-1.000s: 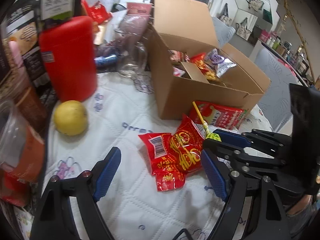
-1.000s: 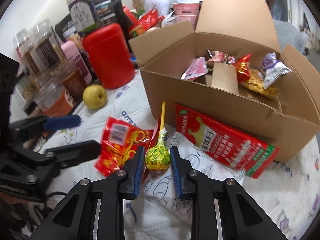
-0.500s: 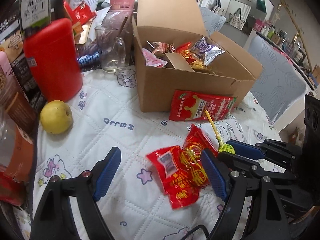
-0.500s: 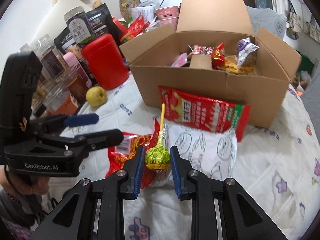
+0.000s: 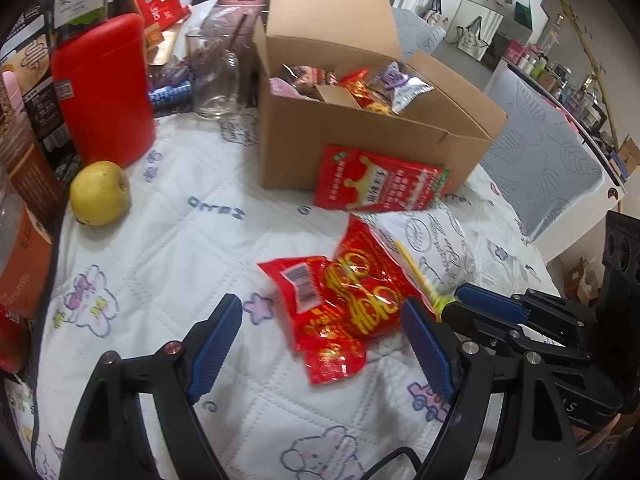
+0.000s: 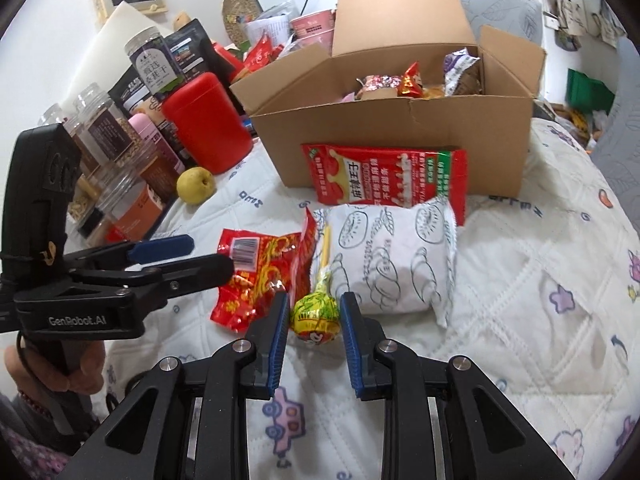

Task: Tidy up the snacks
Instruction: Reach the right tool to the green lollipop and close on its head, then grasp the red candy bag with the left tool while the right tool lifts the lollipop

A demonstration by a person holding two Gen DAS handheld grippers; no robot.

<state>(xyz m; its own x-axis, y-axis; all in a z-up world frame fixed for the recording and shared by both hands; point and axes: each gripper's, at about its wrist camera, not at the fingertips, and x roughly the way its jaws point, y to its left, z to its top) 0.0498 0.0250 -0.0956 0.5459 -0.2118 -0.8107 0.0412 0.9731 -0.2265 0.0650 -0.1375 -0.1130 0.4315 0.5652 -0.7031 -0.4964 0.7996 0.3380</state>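
Note:
My right gripper (image 6: 314, 309) is shut on a lollipop (image 6: 316, 314) in a green-yellow wrapper, its yellow stick pointing up toward the box. A crumpled red snack packet (image 5: 344, 296) lies on the quilted cloth between the spread fingers of my open left gripper (image 5: 320, 320), which hovers over it without touching. An open cardboard box (image 5: 360, 148) holding several snack packets stands beyond. A red packet with a crown print (image 6: 384, 176) leans on its front wall. A white packet with drawings (image 6: 392, 256) lies in front of that. The left gripper (image 6: 204, 256) also shows at the left of the right wrist view.
A yellow pear (image 5: 100, 192), a red canister (image 5: 104, 88) and a glass (image 5: 216, 76) stand left of the box. Several jars (image 6: 108, 128) and bags crowd the far left. A grey chair (image 5: 540, 160) sits past the table's right edge.
Both grippers have drawn back from the box, which now looks farther away. The right gripper still holds the lollipop and has rolled slightly. The left gripper stays open.

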